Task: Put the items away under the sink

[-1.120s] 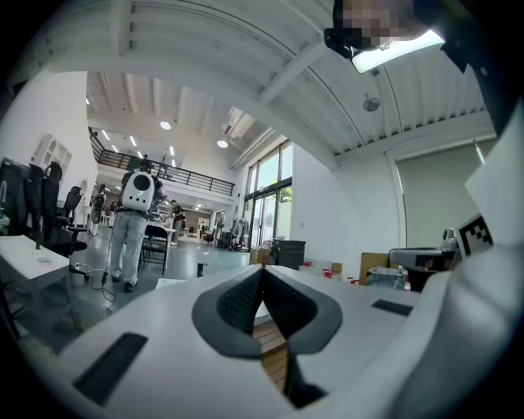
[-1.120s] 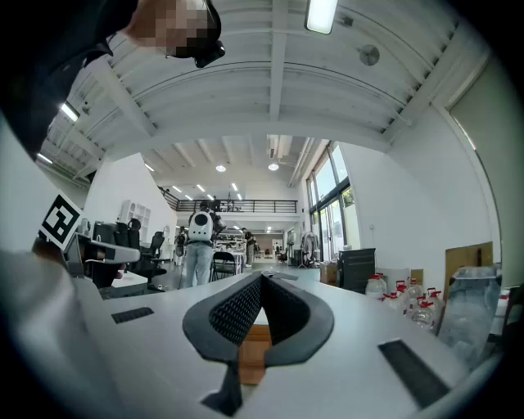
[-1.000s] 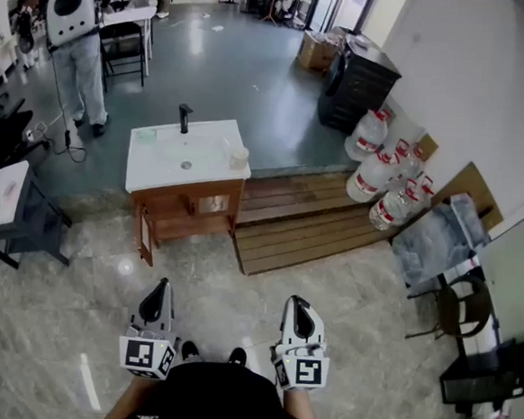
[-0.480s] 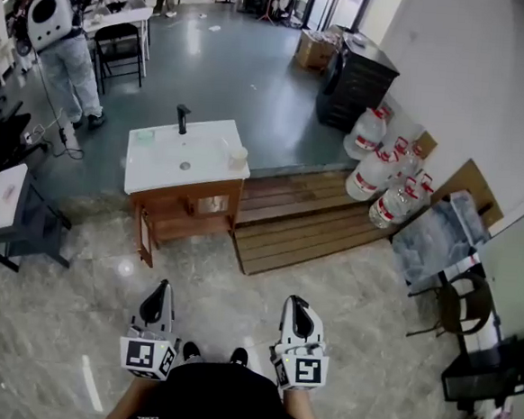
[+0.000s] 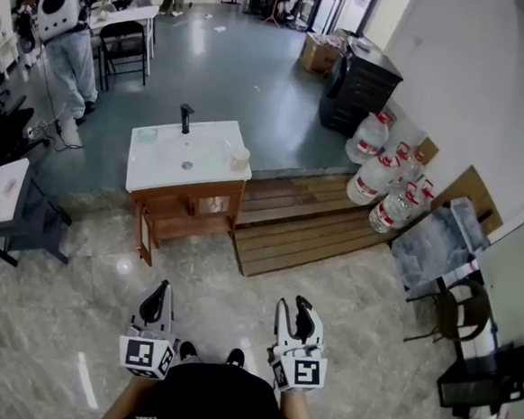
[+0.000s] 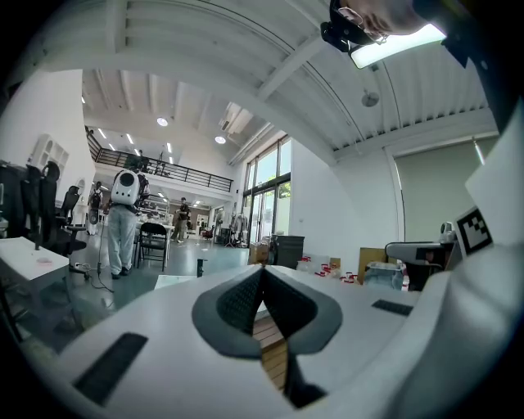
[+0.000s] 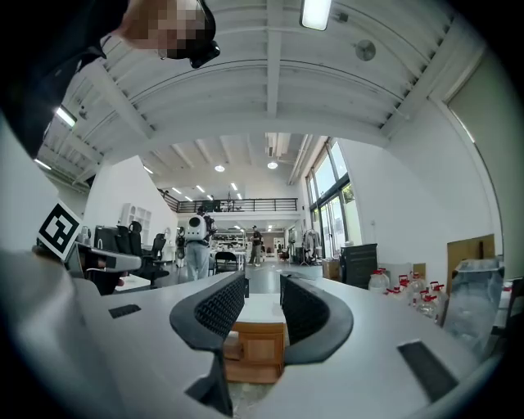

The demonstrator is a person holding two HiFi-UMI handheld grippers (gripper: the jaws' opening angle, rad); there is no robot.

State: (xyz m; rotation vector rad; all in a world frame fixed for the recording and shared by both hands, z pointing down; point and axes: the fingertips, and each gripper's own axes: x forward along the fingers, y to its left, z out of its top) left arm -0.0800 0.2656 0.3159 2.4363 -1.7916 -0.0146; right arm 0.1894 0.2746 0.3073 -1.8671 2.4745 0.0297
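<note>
Right tool (image 5: 292,306) has just spread. Half a second back its jaws were together; now there's a clear gap, and in the right gripper view the wooden sink cabinet (image 7: 255,352) sits framed right between them, far off, nothing gripped. Left tool (image 5: 160,288) hasn't changed: jaws pressed together, tips meeting, empty.

Both tools are low in front of me, over the marble floor, well apart from the work. The sink cabinet (image 5: 188,209) is ahead and a little to my left, with its white counter (image 5: 161,167) on top. A pale cup (image 5: 240,159) is at the counter's right edge and a small green item (image 5: 146,134) is near the back left corner, beside the dark faucet (image 5: 186,117). Those look like the things to stow. The cabinet's left door (image 5: 144,235) seems to hang open, though I can't be sure from here.

The person (image 5: 67,44) in the background has drifted a touch further off, well clear of my path.

My read: nothing's been put away yet. Opening the right tool suggests I'm readying it for a pick, probably the cup on that side. I need to close the distance first.
</note>
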